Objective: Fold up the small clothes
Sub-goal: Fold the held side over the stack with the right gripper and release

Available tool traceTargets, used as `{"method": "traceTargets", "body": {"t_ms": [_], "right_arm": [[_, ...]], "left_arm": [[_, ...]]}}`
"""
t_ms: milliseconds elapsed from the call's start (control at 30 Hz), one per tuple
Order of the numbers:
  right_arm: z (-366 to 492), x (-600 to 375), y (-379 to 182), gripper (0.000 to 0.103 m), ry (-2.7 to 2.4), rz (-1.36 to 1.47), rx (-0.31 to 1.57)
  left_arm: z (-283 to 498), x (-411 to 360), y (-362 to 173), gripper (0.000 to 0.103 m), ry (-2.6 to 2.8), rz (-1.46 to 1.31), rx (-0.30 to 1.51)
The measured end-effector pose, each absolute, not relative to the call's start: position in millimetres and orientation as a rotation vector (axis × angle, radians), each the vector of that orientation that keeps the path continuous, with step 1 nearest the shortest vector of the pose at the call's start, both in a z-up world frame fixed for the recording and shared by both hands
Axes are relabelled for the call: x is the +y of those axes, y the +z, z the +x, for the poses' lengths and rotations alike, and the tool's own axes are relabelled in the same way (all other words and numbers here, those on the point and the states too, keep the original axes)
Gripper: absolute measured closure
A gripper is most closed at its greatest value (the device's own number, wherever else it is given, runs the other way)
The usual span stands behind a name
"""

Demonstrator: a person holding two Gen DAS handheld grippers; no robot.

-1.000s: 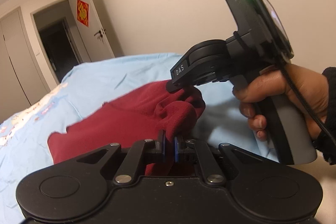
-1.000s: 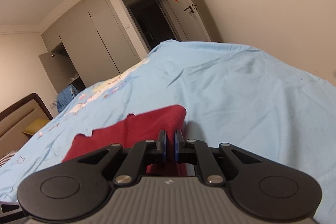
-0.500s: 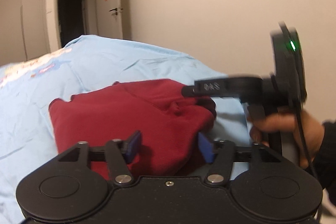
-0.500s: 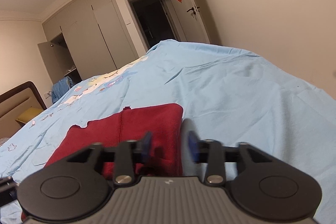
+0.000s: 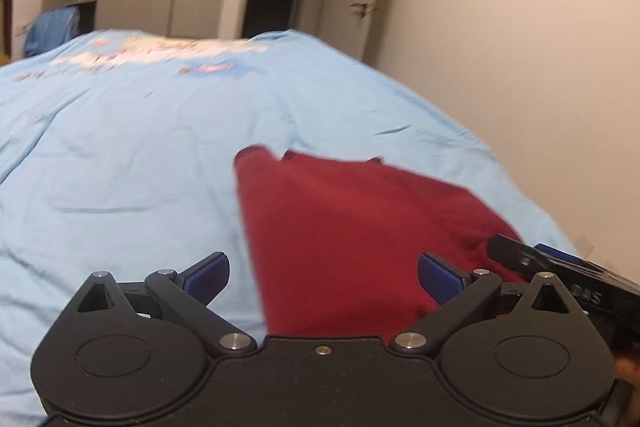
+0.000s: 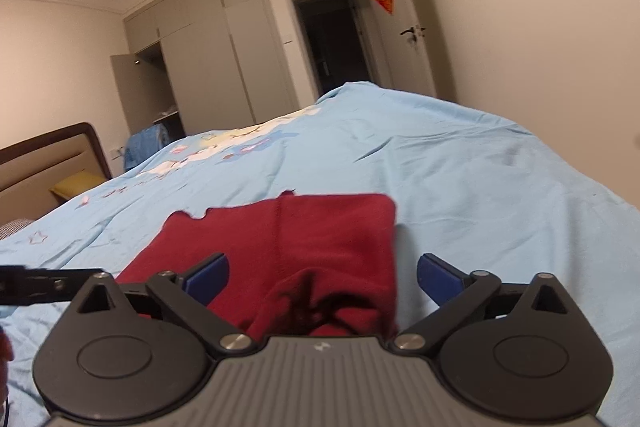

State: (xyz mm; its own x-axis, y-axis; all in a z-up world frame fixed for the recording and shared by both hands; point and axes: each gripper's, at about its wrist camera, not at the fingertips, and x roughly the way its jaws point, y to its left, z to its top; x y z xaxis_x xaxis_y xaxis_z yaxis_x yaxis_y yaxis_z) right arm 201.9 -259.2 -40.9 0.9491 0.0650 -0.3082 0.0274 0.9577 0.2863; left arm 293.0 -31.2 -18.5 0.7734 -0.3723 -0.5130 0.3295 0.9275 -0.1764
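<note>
A dark red garment lies folded on the light blue bed sheet. My left gripper hovers wide open over its near edge, nothing between the blue pads. In the right wrist view the same red garment lies flat with a bunched fold near the camera. My right gripper is wide open above that bunched part and holds nothing. The right gripper's fingers show at the lower right of the left wrist view. The left gripper's tip pokes in at the left of the right wrist view.
The blue sheet covers the whole bed, with a printed pattern farther off. A wooden headboard and yellow pillow stand at the left. Wardrobes, a dark doorway and a bare wall lie beyond.
Both grippers were shut on the red garment a second ago; both have opened wide and let it go. The garment now lies flat on the sheet. The left view has swung leftward.
</note>
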Motion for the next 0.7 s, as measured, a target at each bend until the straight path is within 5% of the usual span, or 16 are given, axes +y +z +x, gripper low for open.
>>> {"method": "traceTargets", "body": {"t_ms": [700], "right_arm": [[197, -240, -84, 0.000, -0.052, 0.245, 0.409]], "left_arm": [[306, -12, -58, 0.001, -0.335, -0.185, 0.749]]}}
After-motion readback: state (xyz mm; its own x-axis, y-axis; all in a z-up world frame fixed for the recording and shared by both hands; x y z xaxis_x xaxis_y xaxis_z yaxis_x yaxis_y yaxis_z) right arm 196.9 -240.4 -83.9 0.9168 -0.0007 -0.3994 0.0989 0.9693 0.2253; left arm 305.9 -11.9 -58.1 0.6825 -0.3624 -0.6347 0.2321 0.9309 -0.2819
